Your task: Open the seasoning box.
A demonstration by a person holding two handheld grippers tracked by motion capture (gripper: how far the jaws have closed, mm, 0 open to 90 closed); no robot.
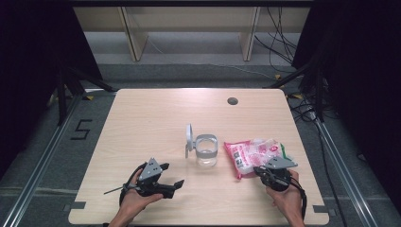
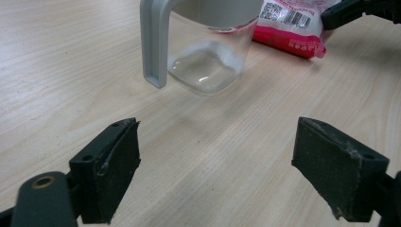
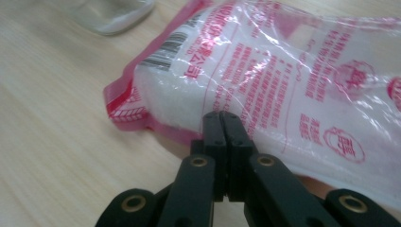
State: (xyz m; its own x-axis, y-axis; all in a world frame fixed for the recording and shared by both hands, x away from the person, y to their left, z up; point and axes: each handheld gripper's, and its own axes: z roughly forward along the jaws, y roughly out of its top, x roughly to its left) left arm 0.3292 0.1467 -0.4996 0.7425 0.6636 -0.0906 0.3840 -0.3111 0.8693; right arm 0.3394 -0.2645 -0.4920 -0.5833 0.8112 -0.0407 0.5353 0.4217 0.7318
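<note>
**Soft bag pinched at its near edge**

The right gripper (image 3: 222, 118) has its jaws pressed together on the near edge of the red-and-white plastic bag (image 1: 253, 155), which lies right of the clear pitcher (image 1: 206, 150). Filled with white grains, the bag likely sags and shifts; its slick film may slip. The left gripper (image 1: 171, 176) rests with jaws apart. Open table (image 1: 151, 118) lies beyond.
</note>
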